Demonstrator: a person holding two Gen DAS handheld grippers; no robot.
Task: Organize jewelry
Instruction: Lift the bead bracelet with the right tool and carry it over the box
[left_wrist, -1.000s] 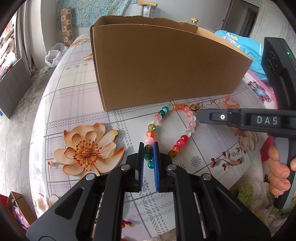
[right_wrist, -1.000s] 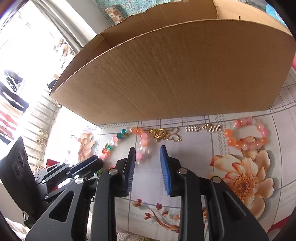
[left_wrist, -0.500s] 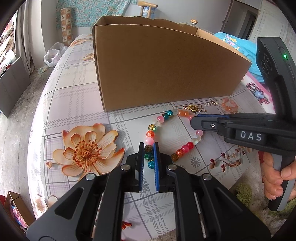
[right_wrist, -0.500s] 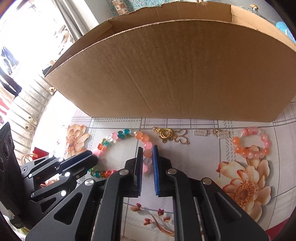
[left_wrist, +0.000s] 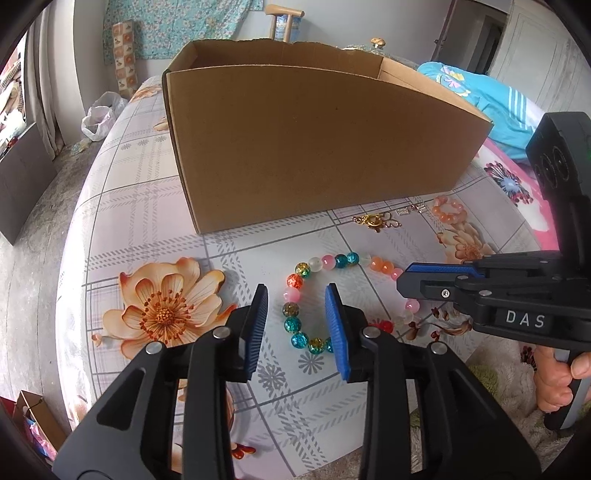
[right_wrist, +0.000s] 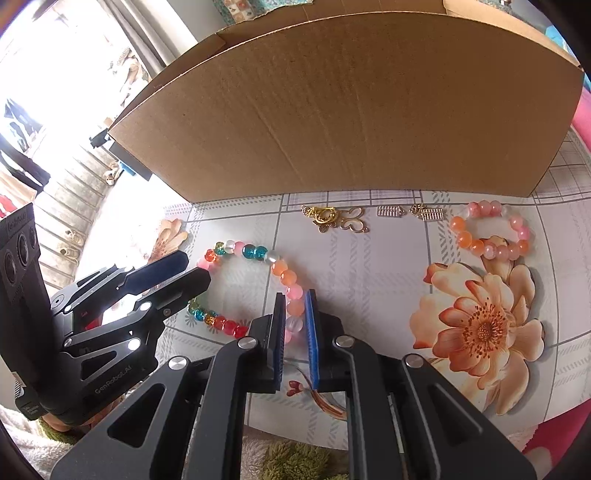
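A multicoloured bead bracelet (left_wrist: 325, 261) (right_wrist: 255, 252) lies in a loop on the flowered tablecloth in front of a cardboard box (left_wrist: 314, 147) (right_wrist: 351, 110). My left gripper (left_wrist: 295, 295) (right_wrist: 195, 266) straddles the loop's left side. Its jaws are opening, and the beads sit between the pads without being pressed. My right gripper (right_wrist: 294, 301) (left_wrist: 404, 282) is shut on the pale pink and orange beads on the loop's right side.
By the box wall lie gold charms (left_wrist: 373, 220) (right_wrist: 325, 218), small silver charms (left_wrist: 410, 210) (right_wrist: 391, 212) and an orange-pink bracelet (left_wrist: 448, 212) (right_wrist: 487, 230). A hand (left_wrist: 554, 380) holds the right gripper's handle. Fluffy fabric lies at the table's near edge.
My right gripper came in and closed on the bracelet's pink beads. My left gripper then let go of the teal and brown beads and spread its jaws. The loop slid away from the box.
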